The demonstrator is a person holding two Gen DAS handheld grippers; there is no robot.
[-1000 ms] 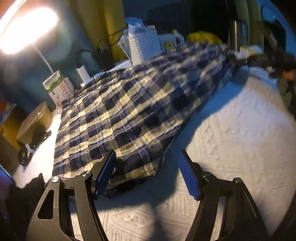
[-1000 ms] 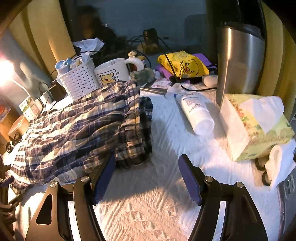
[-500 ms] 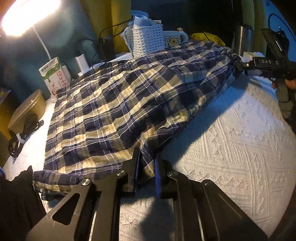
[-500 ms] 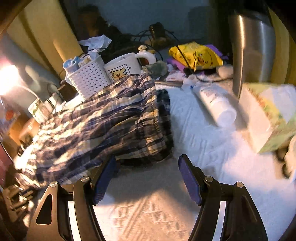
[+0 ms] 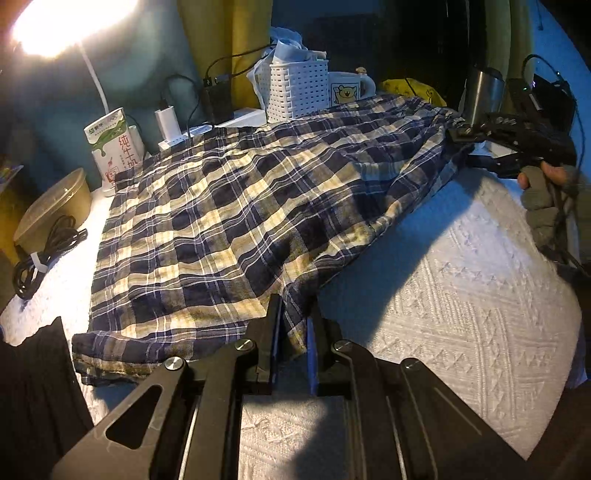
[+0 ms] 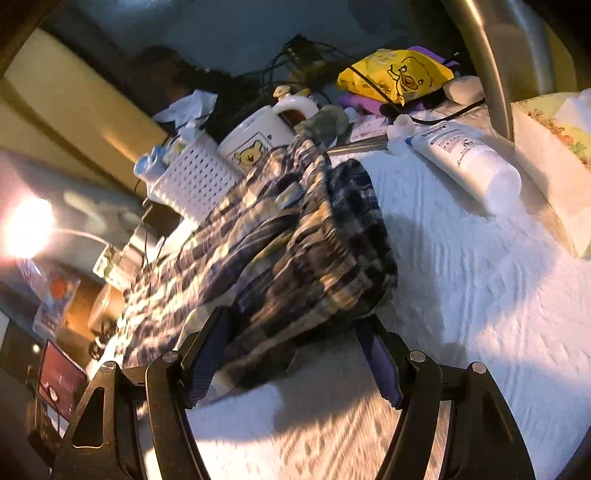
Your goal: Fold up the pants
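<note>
Navy and cream plaid pants point(image 5: 236, 221) lie spread on a white textured cloth point(image 5: 461, 295). My left gripper point(image 5: 294, 332) is shut on the near hem of the pants. In the right wrist view the bunched waistband end of the pants point(image 6: 314, 251) lies between the fingers of my right gripper point(image 6: 291, 365), which is open. In the left wrist view the right gripper point(image 5: 461, 138) sits at the far right corner of the pants, held by a gloved hand.
Along the far edge stand a white basket point(image 5: 297, 90), a bear mug point(image 5: 347, 90), a milk carton point(image 5: 114, 144), chargers and a lit lamp point(image 5: 55, 22). To the right are a steel tumbler point(image 6: 495, 55), a lotion tube point(image 6: 465, 162), a tissue box point(image 6: 554, 155). A bowl point(image 5: 51, 206) and cable sit left.
My left gripper has closed on the pants hem and lifted it slightly. My right gripper has tilted and moved in around the waistband end, still open.
</note>
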